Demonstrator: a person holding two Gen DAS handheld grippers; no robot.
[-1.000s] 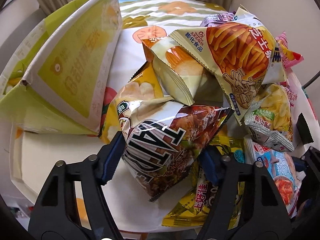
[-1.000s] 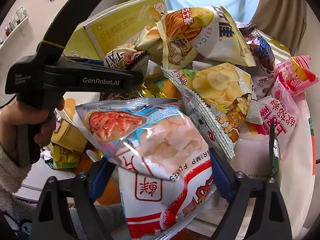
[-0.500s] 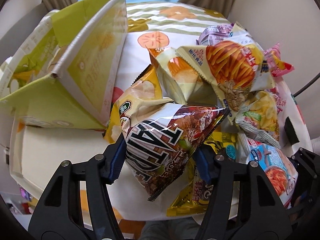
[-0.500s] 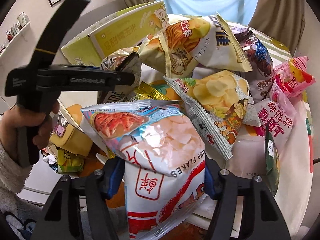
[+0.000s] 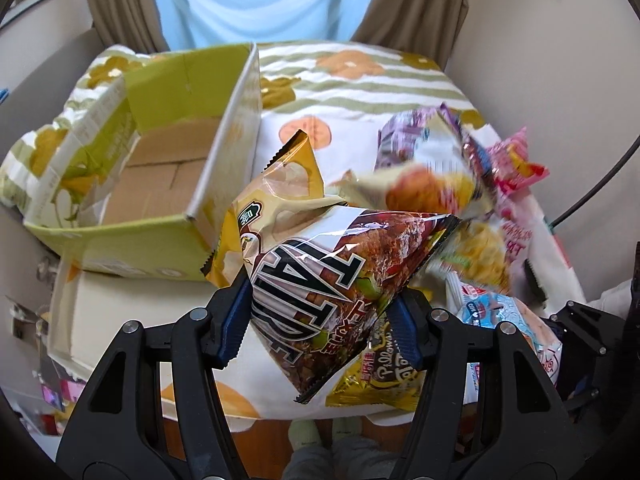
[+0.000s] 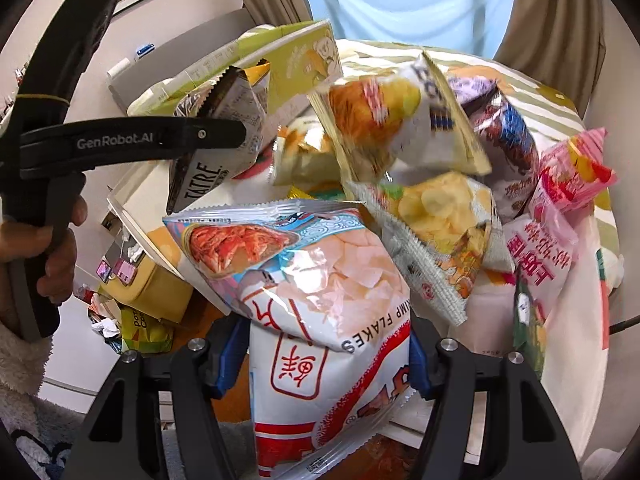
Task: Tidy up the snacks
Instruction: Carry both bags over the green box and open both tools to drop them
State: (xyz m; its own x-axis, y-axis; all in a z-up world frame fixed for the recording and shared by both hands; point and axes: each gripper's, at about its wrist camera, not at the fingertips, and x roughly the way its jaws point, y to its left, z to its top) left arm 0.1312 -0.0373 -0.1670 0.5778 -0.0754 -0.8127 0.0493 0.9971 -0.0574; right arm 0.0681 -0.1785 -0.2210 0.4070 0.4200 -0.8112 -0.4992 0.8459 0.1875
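My left gripper [image 5: 320, 320] is shut on a brown snack bag with big black-and-white letters [image 5: 332, 280] and holds it above the table's near edge. My right gripper [image 6: 326, 358] is shut on a white and red shrimp flakes bag [image 6: 320, 312]. The left gripper and its bag also show in the right wrist view [image 6: 208, 140]. An open yellow-green cardboard box [image 5: 160, 160] stands at the left, with its bare bottom showing. A pile of several snack bags [image 5: 460, 200] lies right of the box on the patterned tablecloth [image 5: 352, 88].
A yellow chip bag [image 5: 276, 208] leans against the box's right wall. Pink bags [image 6: 560, 208] lie at the pile's right side. A yellow and white sticks bag [image 6: 400, 116] is blurred above the pile. Curtains and a window are behind the table. Clutter lies on the floor at the left.
Both grippers have risen and pulled back with their bags, so the box's inside now shows. The sticks bag on top of the pile is sliding and blurred.
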